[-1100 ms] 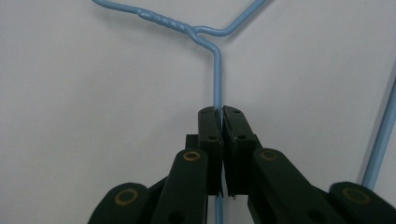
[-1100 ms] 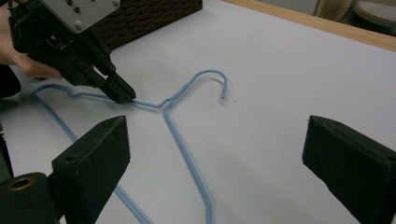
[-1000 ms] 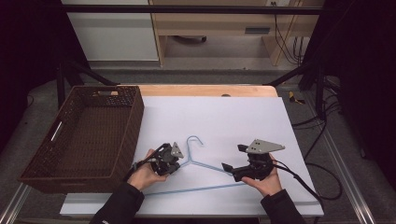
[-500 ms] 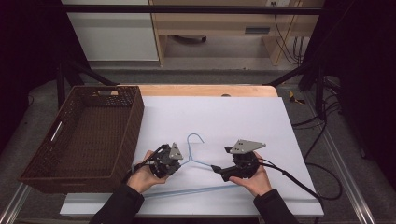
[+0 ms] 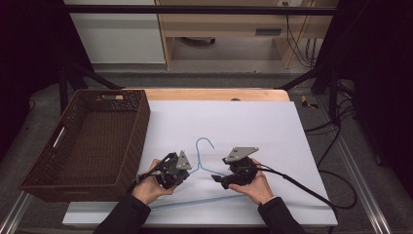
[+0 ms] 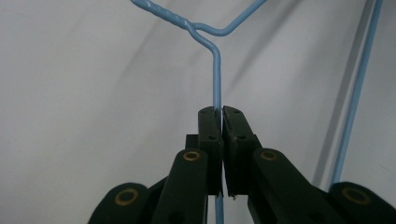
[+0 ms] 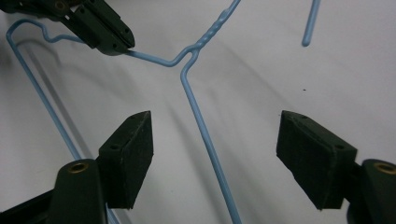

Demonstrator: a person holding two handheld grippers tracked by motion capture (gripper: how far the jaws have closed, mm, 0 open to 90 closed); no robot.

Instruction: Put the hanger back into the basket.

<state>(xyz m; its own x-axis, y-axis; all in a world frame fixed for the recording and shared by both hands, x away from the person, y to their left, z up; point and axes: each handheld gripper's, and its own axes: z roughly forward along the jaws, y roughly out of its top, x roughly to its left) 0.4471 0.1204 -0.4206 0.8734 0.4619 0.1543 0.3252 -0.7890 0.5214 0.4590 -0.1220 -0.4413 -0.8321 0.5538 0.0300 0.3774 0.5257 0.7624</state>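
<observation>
High view: left gripper (image 5: 187, 171) clamped on one shoulder wire of the blue wire hanger (image 5: 204, 168), lying on the white table (image 5: 253, 122) between both grippers. Right gripper (image 5: 217, 179) with jaws apart, just closing, straddling the other shoulder wire without pressing it. Wicker basket (image 5: 131, 141) just beyond the left gripper, away from the hanger. Black cable (image 5: 311, 192) trailing behind the right gripper.

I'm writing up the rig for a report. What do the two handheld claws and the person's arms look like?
Both the left claw and the right claw are black, each topped by a grey three-cornered plate. Their jaws carry blocky black pads with brass-coloured pivots. A black cable trails from the right one. The sleeves are dark.
</observation>
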